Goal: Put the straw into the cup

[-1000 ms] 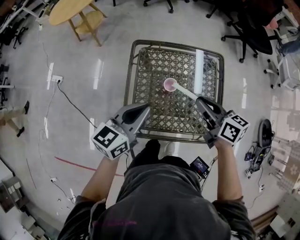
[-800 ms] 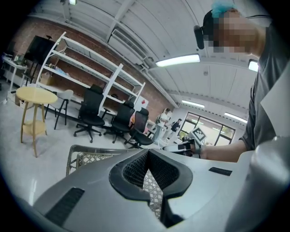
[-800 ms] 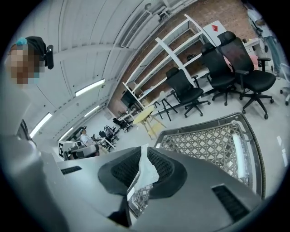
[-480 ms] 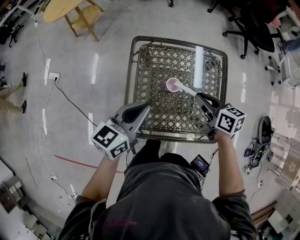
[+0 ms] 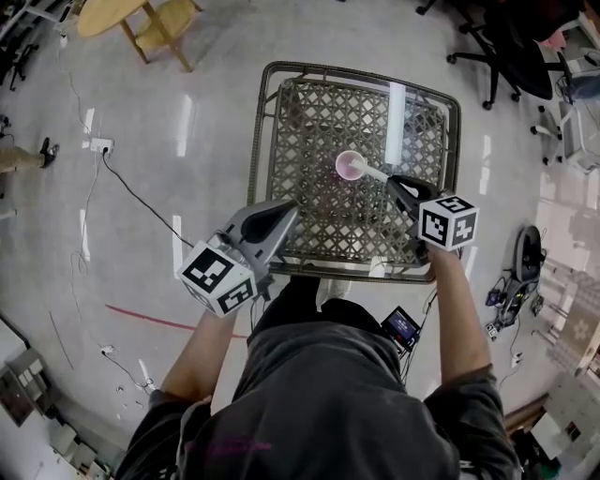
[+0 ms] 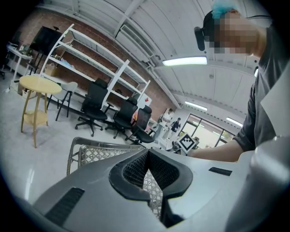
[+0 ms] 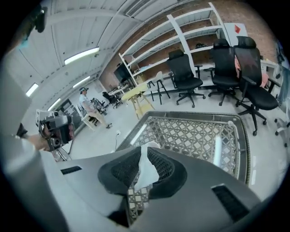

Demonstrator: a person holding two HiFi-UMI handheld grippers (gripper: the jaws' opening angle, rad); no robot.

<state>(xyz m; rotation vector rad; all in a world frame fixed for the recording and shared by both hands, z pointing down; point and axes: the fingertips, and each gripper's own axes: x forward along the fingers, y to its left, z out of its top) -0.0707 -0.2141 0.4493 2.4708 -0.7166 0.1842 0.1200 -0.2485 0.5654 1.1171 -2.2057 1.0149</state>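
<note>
A pink cup stands upright near the middle of the metal lattice table. A white straw slants from the cup's rim down to my right gripper, which is shut on its lower end. In the right gripper view the white straw is pinched between the dark pads and points away over the table. My left gripper hovers over the table's near left part, shut with nothing in it; the left gripper view shows its pads meeting at the tips.
A strip of light reflects on the table top to the right of the cup. A wooden stool stands far left, office chairs far right. A cable and socket lie on the floor at left; equipment sits at right.
My right gripper has moved up and toward the cup with the straw, whose far end now lies at the cup's rim. The left gripper has barely moved.
</note>
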